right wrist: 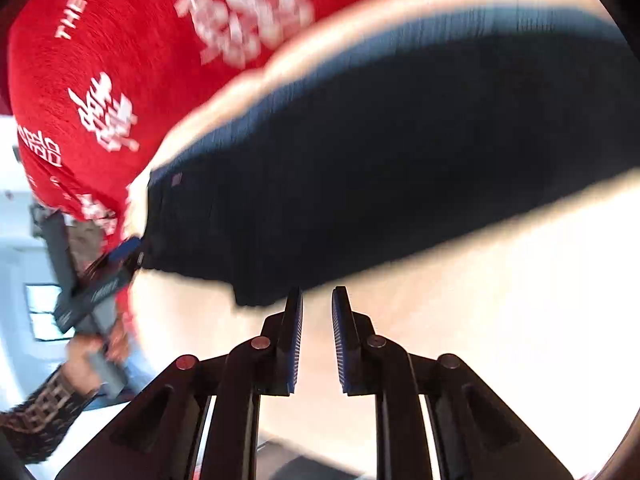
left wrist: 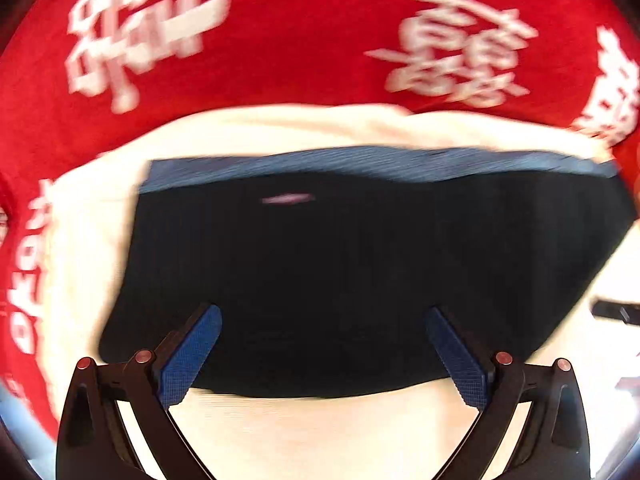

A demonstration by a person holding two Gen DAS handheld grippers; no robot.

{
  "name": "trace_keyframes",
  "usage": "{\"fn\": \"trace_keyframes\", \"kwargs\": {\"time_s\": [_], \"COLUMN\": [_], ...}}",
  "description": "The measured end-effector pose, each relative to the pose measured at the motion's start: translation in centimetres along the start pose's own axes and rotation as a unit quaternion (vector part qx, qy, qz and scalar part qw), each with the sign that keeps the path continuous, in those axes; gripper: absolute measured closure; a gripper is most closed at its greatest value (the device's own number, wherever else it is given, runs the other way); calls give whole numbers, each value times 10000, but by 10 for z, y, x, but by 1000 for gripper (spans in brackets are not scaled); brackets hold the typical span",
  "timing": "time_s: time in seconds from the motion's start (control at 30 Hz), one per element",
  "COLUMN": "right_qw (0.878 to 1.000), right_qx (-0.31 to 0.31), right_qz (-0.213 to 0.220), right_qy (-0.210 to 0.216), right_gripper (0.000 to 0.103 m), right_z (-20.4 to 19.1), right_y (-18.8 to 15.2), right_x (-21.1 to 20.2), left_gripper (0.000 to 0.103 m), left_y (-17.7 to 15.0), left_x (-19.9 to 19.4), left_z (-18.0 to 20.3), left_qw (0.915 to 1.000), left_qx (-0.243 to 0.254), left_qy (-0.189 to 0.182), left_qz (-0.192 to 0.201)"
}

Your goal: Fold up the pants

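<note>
The pants (left wrist: 340,272) lie folded flat on a sheet (left wrist: 320,432), which in turn lies over a printed blanket (left wrist: 304,40) reaching out behind and to the left of it. The left gripper (left wrist: 323,354) hangs over the near edge of the pants, its fingers spread wide to either side. The right gripper (right wrist: 317,340) sits just before the near corner of the pants (right wrist: 380,168), over the bare sheet (right wrist: 500,300), fingers close together with a narrow gap.
</note>
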State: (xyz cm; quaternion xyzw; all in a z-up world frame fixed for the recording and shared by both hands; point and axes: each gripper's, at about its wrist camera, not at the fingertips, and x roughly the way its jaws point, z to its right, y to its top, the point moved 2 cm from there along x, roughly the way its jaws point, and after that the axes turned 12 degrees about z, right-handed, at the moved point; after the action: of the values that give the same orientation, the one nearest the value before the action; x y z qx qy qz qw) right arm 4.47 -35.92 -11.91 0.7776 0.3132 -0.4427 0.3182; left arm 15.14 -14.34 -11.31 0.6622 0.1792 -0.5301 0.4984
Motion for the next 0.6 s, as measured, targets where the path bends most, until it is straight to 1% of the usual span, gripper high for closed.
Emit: {"fn": "trace_keyframes", "kwargs": {"time_s": [0.07,0.13,0.17,0.2,0.23,0.27,0.3,0.37,0.4,0.43,0.5,0.53,0.6], "right_qw": [9996,9985,9969,9949,9940,9943,9938,9932,9936,9946,9978,9977,9962], "right_qx": [-200,-395,-564,-696,-763,-833,-891,-938,-885,-831,-653,-667,-848], "right_qz": [154,188,165,56,-62,176,190,96,-42,-94,-64,17,86], "right_qy": [-138,-343,-513,-727,-780,-641,-632,-681,-698,-610,-23,106,159], "right_gripper": [85,80,73,68,68,68,68,68,68,67,66,65,64], "right_z": [4,13,18,18,23,23,23,20,14,10,4,-4,-22], "right_y": [25,45,49,47,42,38,32,27,29,33,44,54,77], "right_x": [0,10,18,29,36,33,30,26,27,25,17,19,33], "left_gripper": [0,0,0,0,0,0,0,0,0,0,0,0,0], "left_y": [0,-4,-11,-19,-33,-39,-43,-40,-35,-26,-2,14,44], "left_x": [10,25,36,48,57,53,48,44,43,38,27,23,25], "left_z": [35,68,80,88,97,97,93,85,81,76,64,56,38], "left_qw": [9997,9995,9996,9996,9990,9997,9998,9993,9990,9990,9999,9999,9992], "left_qx": [-114,-151,-67,91,299,213,86,8,53,120,107,74,-40], "left_qy": [-201,-279,-281,-202,-86,-94,-166,-274,-184,-100,-71,-23,176], "left_qz": [42,-13,-70,-170,-315,-28,72,-236,-393,-419,-65,104,352]}}
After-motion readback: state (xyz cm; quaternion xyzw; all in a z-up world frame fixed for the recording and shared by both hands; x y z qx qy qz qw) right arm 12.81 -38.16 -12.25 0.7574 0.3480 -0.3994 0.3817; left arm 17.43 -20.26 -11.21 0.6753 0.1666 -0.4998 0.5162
